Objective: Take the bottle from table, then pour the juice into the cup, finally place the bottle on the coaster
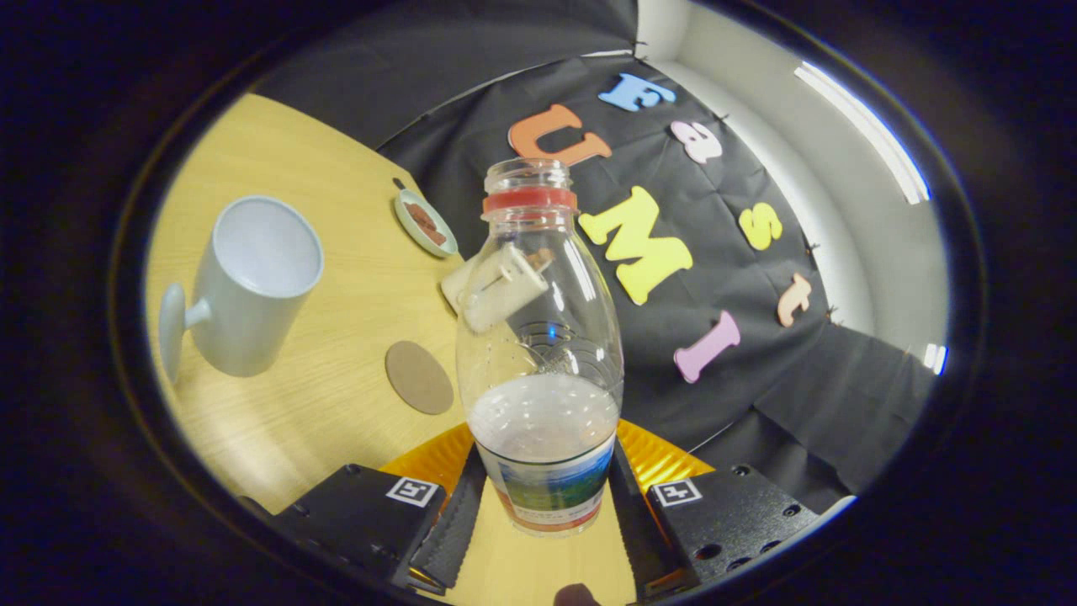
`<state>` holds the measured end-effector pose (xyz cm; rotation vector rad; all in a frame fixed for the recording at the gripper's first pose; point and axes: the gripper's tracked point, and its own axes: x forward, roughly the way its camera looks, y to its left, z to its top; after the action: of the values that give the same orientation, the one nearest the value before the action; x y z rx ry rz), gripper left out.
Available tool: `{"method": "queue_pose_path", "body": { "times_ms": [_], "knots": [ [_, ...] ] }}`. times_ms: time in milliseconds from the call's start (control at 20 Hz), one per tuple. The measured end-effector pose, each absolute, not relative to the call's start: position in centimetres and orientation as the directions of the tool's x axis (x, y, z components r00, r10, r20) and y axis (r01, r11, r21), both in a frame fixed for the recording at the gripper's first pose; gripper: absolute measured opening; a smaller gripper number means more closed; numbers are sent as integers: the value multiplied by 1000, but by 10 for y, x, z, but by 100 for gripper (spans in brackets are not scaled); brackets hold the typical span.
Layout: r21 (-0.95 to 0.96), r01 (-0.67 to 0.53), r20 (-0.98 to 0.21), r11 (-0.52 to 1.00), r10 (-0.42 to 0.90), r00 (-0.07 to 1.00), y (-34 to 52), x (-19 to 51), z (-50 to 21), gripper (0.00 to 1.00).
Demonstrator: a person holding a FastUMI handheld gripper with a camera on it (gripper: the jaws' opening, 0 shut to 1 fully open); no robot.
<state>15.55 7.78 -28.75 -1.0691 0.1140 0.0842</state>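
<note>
Bottle point(543, 353), uncapped and partly filled with pale juice, stands upright between the fingers of the gripper point(547, 513), which close narrowly on its labelled base from both sides. It appears lifted clear of the wooden table point(336, 252). Judged step: carry to the cup. Keep the bottle upright until its mouth is over the rim, then tilt slowly. Beyond the fingers lies the round coaster point(419, 377); farther off stands the white mug point(252, 282), then a small dish point(426, 223).
</note>
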Motion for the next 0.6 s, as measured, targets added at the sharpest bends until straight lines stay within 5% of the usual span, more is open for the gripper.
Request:
{"method": "queue_pose_path", "body": {
  "times_ms": [600],
  "knots": [
    [-979,-120,-110,163,68,992,88,153,-287,78]
  ]
}}
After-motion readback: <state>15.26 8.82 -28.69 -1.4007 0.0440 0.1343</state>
